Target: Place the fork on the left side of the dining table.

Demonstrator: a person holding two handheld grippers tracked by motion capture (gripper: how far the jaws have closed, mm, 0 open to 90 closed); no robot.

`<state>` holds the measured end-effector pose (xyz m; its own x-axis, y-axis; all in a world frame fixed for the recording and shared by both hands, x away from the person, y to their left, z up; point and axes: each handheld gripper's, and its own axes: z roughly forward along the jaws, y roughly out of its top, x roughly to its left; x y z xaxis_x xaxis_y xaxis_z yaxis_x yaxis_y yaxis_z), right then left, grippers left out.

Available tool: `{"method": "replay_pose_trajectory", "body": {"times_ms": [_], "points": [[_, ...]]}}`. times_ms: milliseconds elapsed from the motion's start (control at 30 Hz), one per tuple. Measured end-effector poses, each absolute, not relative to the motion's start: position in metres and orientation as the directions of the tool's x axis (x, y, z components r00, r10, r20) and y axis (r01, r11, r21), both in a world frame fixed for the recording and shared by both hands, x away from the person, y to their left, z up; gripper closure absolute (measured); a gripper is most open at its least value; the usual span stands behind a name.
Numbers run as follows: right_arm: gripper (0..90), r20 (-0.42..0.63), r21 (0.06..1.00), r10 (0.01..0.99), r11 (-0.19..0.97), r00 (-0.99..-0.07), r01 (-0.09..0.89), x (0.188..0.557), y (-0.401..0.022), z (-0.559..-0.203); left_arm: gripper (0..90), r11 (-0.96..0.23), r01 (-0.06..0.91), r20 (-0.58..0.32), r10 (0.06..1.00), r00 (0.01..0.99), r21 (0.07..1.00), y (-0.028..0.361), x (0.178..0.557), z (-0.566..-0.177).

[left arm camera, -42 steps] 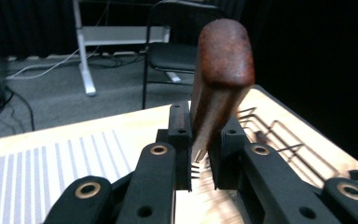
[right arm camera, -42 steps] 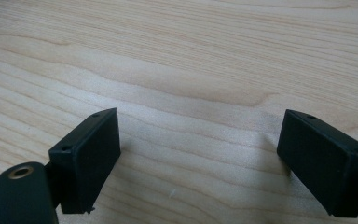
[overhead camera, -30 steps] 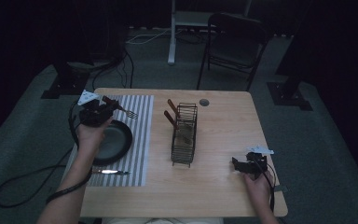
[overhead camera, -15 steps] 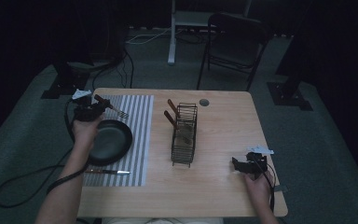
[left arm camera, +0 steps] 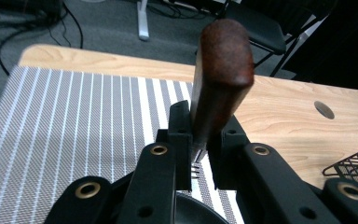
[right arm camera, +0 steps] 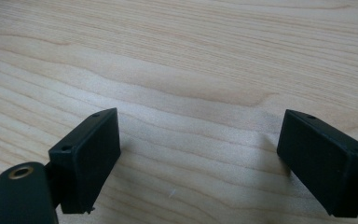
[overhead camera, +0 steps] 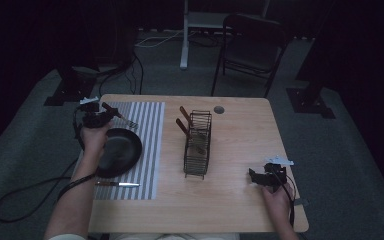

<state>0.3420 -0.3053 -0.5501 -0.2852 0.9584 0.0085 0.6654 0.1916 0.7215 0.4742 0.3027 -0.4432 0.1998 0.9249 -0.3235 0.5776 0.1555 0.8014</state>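
Observation:
My left gripper [overhead camera: 98, 120] [left arm camera: 200, 133] is shut on a fork [overhead camera: 118, 116] with a dark wooden handle [left arm camera: 223, 70]. It hovers at the far left corner of the striped placemat [overhead camera: 147, 125], just beyond the black pan [overhead camera: 122, 150]. The fork's metal tines [left arm camera: 196, 169] poke out below the jaws. My right gripper [overhead camera: 257, 178] [right arm camera: 200, 158] rests low over the bare wood near the table's front right. Its jaws stand wide apart with nothing between them.
A black wire rack [overhead camera: 198, 145] stands mid-table with two wooden-handled utensils [overhead camera: 184, 120] in its far end. A table knife [overhead camera: 117, 184] lies on the mat's near edge. A cable hole [overhead camera: 219, 109] sits in the tabletop [overhead camera: 240, 130] behind the rack. A chair [overhead camera: 252, 45] stands beyond.
My left gripper has carried the fork leftward and a little lower, off the pan, which now shows more fully. The right gripper has stayed put.

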Motion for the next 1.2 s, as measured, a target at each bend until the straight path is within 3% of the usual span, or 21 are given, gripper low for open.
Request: {"method": "replay_pose_trajectory", "body": {"times_ms": [67,300,600,1200], "points": [[12.8,0.008,0.721,0.958,0.192,-0.285,0.666,0.342,-0.305,-0.55,80.6,0.198,0.585,-0.37,0.91,0.188,0.786,0.305,0.477,-0.449],[12.8,0.008,0.721,0.958,0.192,-0.285,0.666,0.342,-0.305,-0.55,80.6,0.223,0.591,-0.388,0.907,0.166,0.775,0.308,0.482,-0.457],[12.8,0.009,0.722,0.959,0.191,-0.285,0.665,0.342,-0.305,-0.55,79.9,0.344,0.602,-0.496,0.862,0.102,0.721,0.324,0.487,-0.469],[12.8,0.009,0.721,0.958,0.192,-0.285,0.666,0.342,-0.305,-0.55,73.5,0.398,0.621,-0.522,0.852,0.022,0.676,0.34,0.483,-0.489]]}}
